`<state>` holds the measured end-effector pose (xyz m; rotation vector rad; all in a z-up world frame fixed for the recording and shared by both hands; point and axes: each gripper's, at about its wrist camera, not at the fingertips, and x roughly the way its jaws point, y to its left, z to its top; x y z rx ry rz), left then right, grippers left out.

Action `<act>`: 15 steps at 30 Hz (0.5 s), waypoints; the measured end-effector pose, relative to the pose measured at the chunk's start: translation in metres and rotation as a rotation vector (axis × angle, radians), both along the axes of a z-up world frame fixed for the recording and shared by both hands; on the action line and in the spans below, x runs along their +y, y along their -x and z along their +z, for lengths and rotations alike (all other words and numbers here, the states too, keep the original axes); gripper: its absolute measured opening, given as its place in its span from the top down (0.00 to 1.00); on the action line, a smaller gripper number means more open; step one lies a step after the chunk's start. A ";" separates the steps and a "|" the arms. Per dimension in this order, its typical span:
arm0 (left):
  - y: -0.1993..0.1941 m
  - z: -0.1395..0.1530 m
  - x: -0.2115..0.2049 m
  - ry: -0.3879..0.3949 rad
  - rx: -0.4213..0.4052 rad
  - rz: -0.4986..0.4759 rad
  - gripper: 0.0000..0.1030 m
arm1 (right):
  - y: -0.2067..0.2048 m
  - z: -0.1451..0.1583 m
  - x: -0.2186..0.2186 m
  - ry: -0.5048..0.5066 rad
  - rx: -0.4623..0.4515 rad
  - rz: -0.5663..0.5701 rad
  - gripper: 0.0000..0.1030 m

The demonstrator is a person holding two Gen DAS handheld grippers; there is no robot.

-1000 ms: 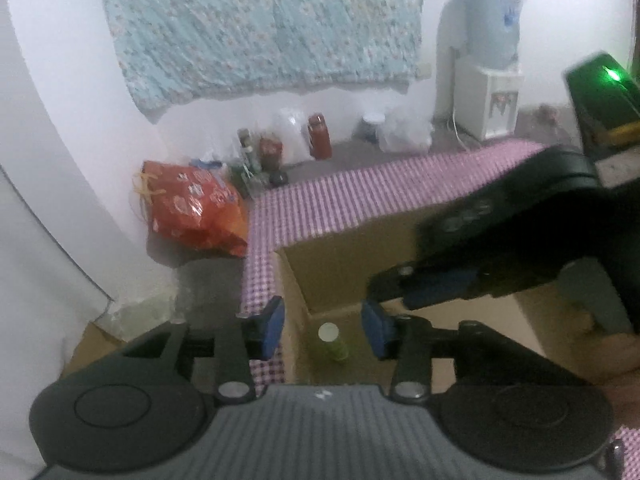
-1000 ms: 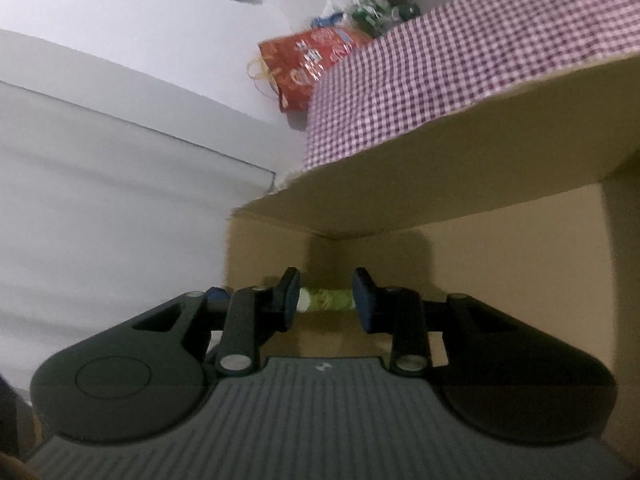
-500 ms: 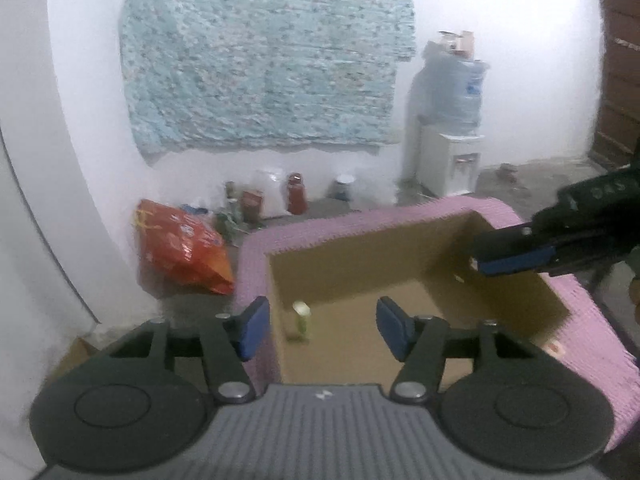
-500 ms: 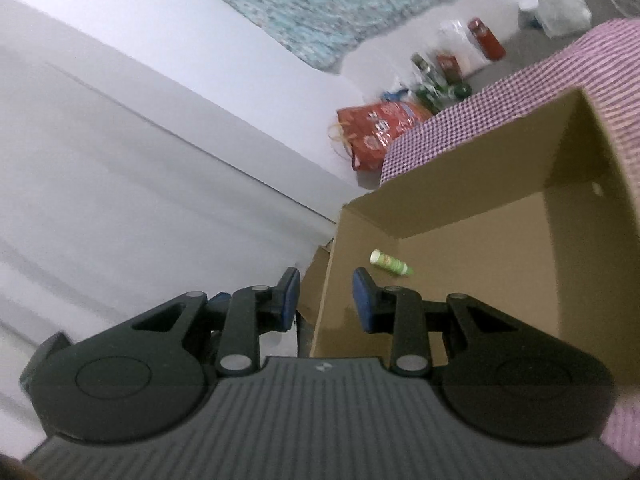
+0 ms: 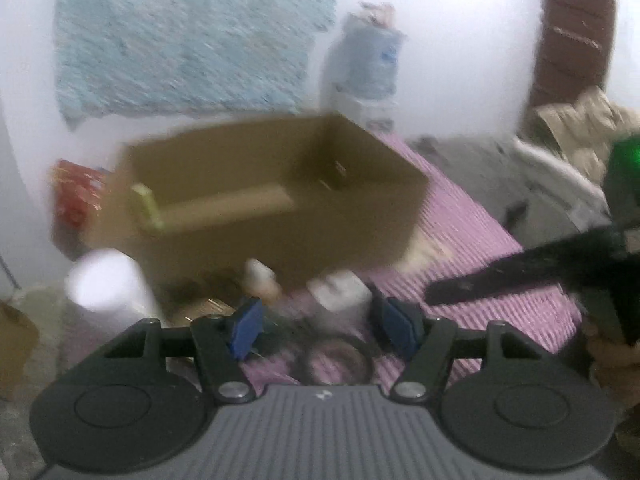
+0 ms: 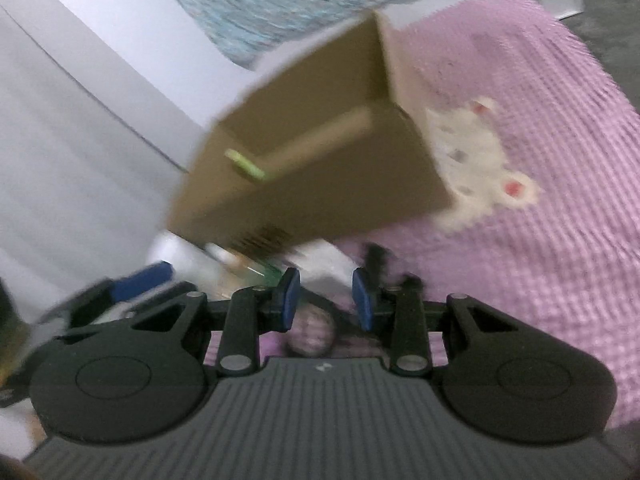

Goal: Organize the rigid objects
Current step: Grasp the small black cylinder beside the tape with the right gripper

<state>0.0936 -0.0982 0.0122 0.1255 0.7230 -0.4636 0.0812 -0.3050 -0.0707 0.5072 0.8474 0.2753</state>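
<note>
Left wrist view: left gripper (image 5: 318, 322) gapes wide, empty; box (image 5: 280, 196) mid-frame holds 1 green tube (image 5: 146, 210). Right gripper (image 6: 325, 300) part-open, empty.

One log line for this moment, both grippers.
left gripper: open, empty | right gripper: open, empty | green tube: in cardboard box | frames blurred
</note>
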 end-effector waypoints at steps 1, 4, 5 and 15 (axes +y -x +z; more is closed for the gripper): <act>0.002 -0.009 -0.009 -0.002 0.013 -0.024 0.37 | 0.002 -0.008 -0.001 0.023 0.014 -0.003 0.72; 0.004 -0.031 -0.032 -0.013 0.050 -0.078 0.49 | -0.008 -0.025 -0.006 0.014 0.054 -0.008 0.74; 0.002 -0.036 -0.038 -0.015 0.061 -0.090 0.55 | -0.013 -0.029 -0.008 0.007 0.062 -0.008 0.74; -0.008 -0.060 -0.076 -0.052 0.124 -0.155 0.79 | -0.041 -0.047 -0.010 -0.042 0.101 0.012 0.77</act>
